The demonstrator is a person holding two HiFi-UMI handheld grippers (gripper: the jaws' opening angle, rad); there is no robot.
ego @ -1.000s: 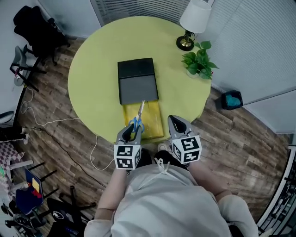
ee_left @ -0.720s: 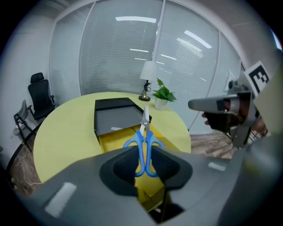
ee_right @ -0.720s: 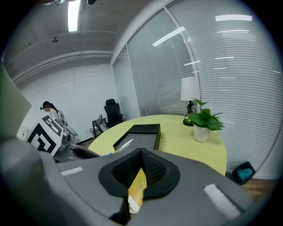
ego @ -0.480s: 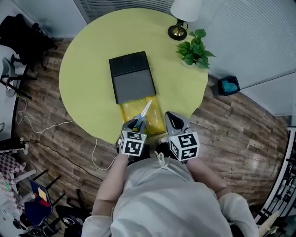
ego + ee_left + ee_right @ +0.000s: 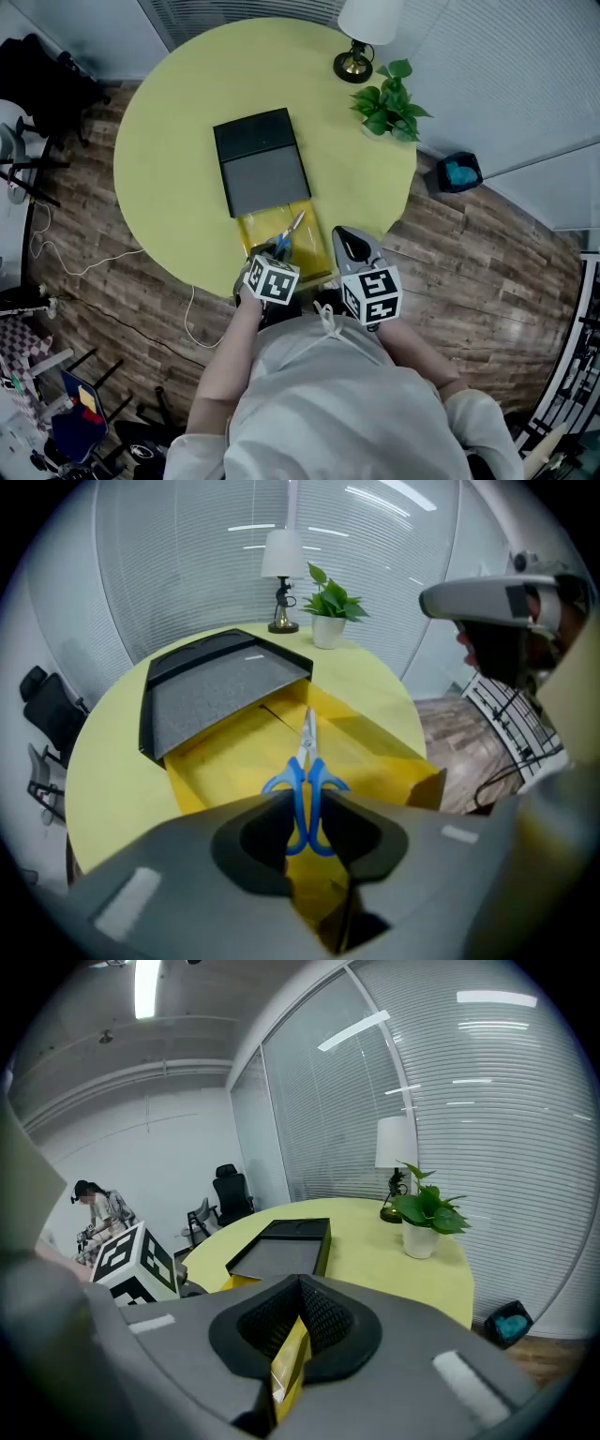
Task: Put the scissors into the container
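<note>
Scissors [image 5: 306, 761] swung right; handles pinched between left gripper [image 5: 303, 808] fingers [image 5: 361, 832].

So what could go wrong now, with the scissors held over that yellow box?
1. The left gripper grips the scissors only by the blue handles, blades pointing out, so they might swing or slip.
2. The yellow box sits near the table edge, pinched by the right gripper on one wall. A tug could tip it off.
</note>
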